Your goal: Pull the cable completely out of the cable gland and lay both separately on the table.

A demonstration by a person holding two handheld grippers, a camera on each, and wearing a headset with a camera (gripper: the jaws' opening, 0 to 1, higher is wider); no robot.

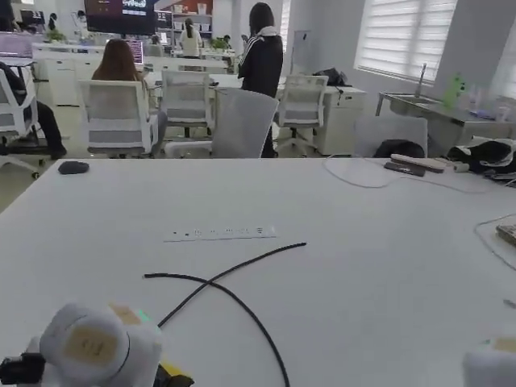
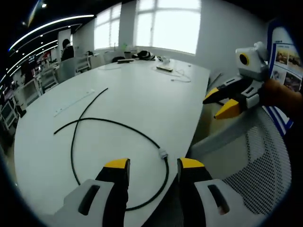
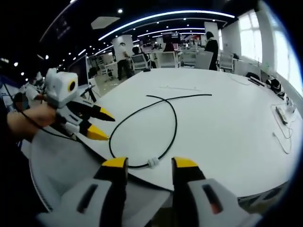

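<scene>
A long black cable point(image 1: 234, 298) lies in a crossed loop on the white table point(image 1: 363, 266). In the left gripper view the cable point(image 2: 113, 124) curves round to a small grey cable gland point(image 2: 163, 153) threaded on it near the table's near edge. The gland point(image 3: 152, 161) shows again in the right gripper view, just beyond my jaws. My left gripper point(image 2: 154, 165) is open and holds nothing, back from the table edge. My right gripper point(image 3: 150, 165) is open and holds nothing too. Each gripper appears in the other's view, jaws apart: the right gripper point(image 2: 222, 104) and the left gripper point(image 3: 97, 125).
A thin white strip point(image 1: 219, 233) lies beyond the cable. At the table's far left sits a dark mouse point(image 1: 73, 168); a white lead and flat devices point(image 1: 415, 165) lie far right. Office chairs point(image 1: 242, 121) and people stand behind. A mesh chair point(image 2: 265, 156) is close below.
</scene>
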